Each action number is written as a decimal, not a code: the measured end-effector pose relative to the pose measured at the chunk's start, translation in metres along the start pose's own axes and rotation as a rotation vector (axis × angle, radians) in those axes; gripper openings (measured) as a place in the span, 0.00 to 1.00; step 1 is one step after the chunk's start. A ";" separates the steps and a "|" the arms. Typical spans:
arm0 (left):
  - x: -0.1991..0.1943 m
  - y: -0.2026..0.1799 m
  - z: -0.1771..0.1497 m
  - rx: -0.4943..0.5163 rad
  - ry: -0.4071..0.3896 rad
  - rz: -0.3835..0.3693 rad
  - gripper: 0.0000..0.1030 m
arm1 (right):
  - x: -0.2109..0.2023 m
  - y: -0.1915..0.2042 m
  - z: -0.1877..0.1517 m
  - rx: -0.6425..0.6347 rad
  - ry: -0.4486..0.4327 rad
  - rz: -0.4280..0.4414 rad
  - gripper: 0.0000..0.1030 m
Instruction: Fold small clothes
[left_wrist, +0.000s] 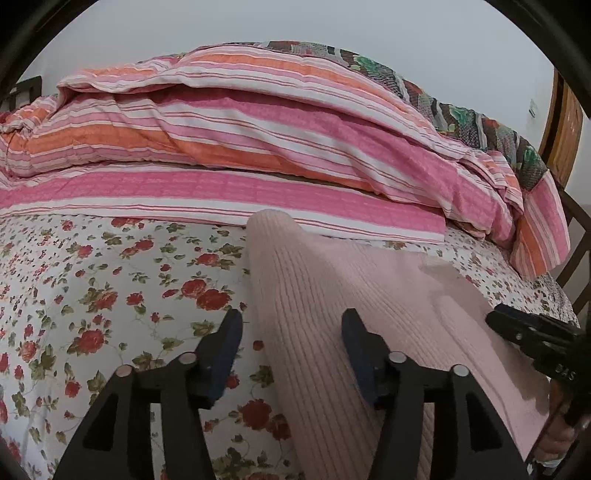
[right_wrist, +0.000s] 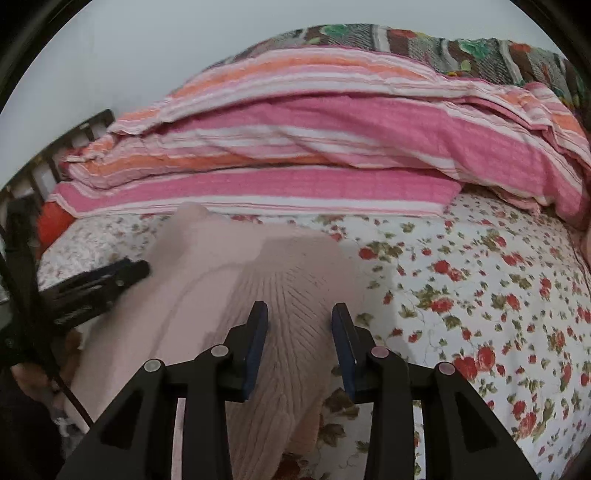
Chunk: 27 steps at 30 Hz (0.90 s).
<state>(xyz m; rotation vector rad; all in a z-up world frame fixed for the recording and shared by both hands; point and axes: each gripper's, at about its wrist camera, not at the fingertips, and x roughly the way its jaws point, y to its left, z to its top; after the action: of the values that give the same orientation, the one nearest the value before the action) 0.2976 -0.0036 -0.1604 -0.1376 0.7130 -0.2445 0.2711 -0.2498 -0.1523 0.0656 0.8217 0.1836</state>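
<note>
A pale pink ribbed knit garment (left_wrist: 332, 295) lies on the floral bedsheet (left_wrist: 110, 280), one long part reaching toward the striped quilt. My left gripper (left_wrist: 291, 321) is open and straddles the garment's left edge: the left pad is over the sheet, the right pad over the knit. In the right wrist view the garment (right_wrist: 229, 266) bunches up between the pads of my right gripper (right_wrist: 300, 314), which is shut on its near right part. Each gripper shows side-on in the other's view: the right gripper (left_wrist: 496, 319) and the left gripper (right_wrist: 142, 267).
A folded pink, orange and white striped quilt (left_wrist: 258, 147) is piled along the back of the bed, with a dark patterned blanket (left_wrist: 461, 110) behind it. A wooden bed frame (left_wrist: 565, 129) stands at the right. Bare floral sheet (right_wrist: 480, 295) spreads right of the garment.
</note>
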 end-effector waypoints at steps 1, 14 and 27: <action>-0.001 -0.001 -0.001 0.005 -0.001 -0.005 0.56 | -0.002 -0.003 -0.001 0.011 0.002 0.003 0.35; -0.019 -0.025 -0.019 0.073 0.007 -0.062 0.56 | -0.024 0.006 -0.030 -0.006 0.010 0.000 0.35; -0.064 -0.034 -0.047 0.008 0.014 -0.038 0.57 | -0.078 -0.008 -0.054 0.088 0.009 -0.066 0.41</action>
<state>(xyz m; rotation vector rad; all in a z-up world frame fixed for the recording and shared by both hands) 0.2139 -0.0206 -0.1485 -0.1419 0.7233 -0.2853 0.1813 -0.2734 -0.1337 0.1201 0.8401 0.0851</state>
